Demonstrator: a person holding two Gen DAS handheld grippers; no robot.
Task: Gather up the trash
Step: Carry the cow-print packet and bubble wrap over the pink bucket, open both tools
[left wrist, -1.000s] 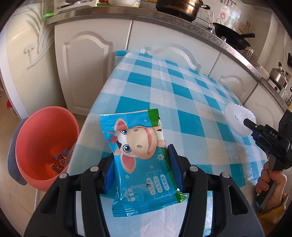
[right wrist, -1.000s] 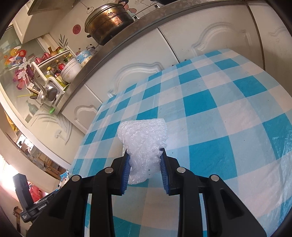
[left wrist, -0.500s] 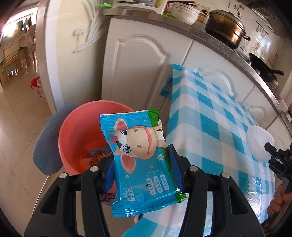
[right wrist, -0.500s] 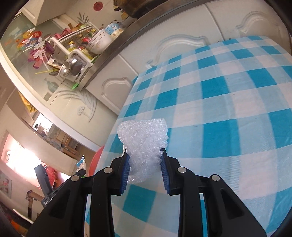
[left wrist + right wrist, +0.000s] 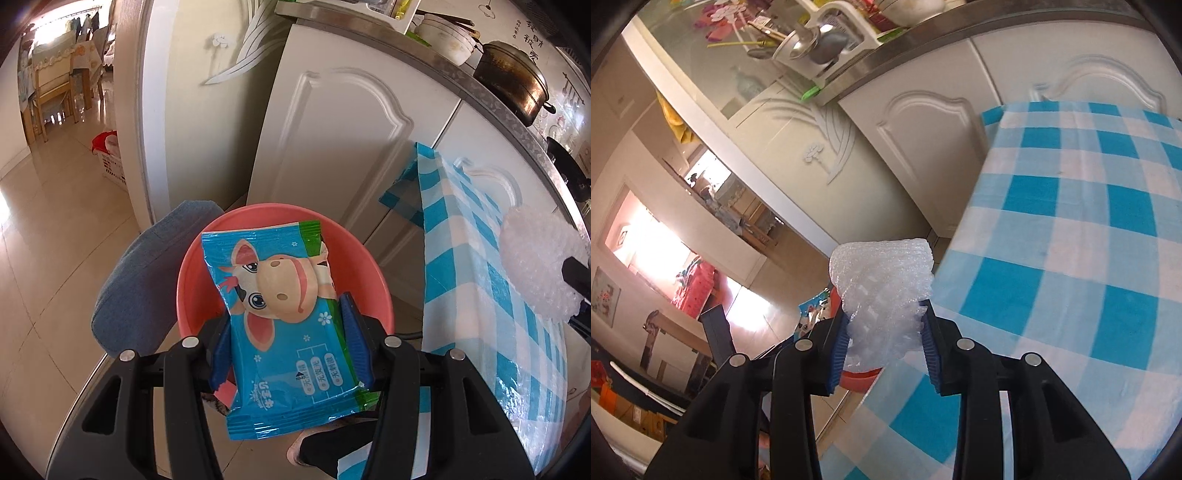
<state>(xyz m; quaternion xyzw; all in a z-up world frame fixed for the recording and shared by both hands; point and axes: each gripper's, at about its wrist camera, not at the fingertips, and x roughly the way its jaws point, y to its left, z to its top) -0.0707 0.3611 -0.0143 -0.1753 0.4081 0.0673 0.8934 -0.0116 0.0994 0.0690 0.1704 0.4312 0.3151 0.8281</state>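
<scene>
My left gripper [image 5: 286, 332] is shut on a blue wet-wipe packet with a cartoon cow [image 5: 273, 295]. It holds the packet right over a pink basin [image 5: 369, 273] that stands below the table's end. My right gripper [image 5: 884, 332] carries a white foam net [image 5: 882, 273] past the edge of the blue-checked table [image 5: 1071, 258]. Its jaws are opening, and the net still fills the gap and touches both pads. The left wrist view shows that net [image 5: 535, 258] at the far right. A bit of the basin [image 5: 857, 380] peeks out under the right gripper.
A blue-grey cushion [image 5: 147, 277] lies against the basin's left side. White cabinet doors [image 5: 351, 147] stand behind it, under a counter with a dark pot [image 5: 513, 85]. Tiled floor spreads to the left. A person's dark-clad leg [image 5: 332, 450] shows under the left gripper.
My left gripper swung off the table with the packet to above the basin. My right gripper carried the net leftward to the table's edge, and its jaws have widened a little.
</scene>
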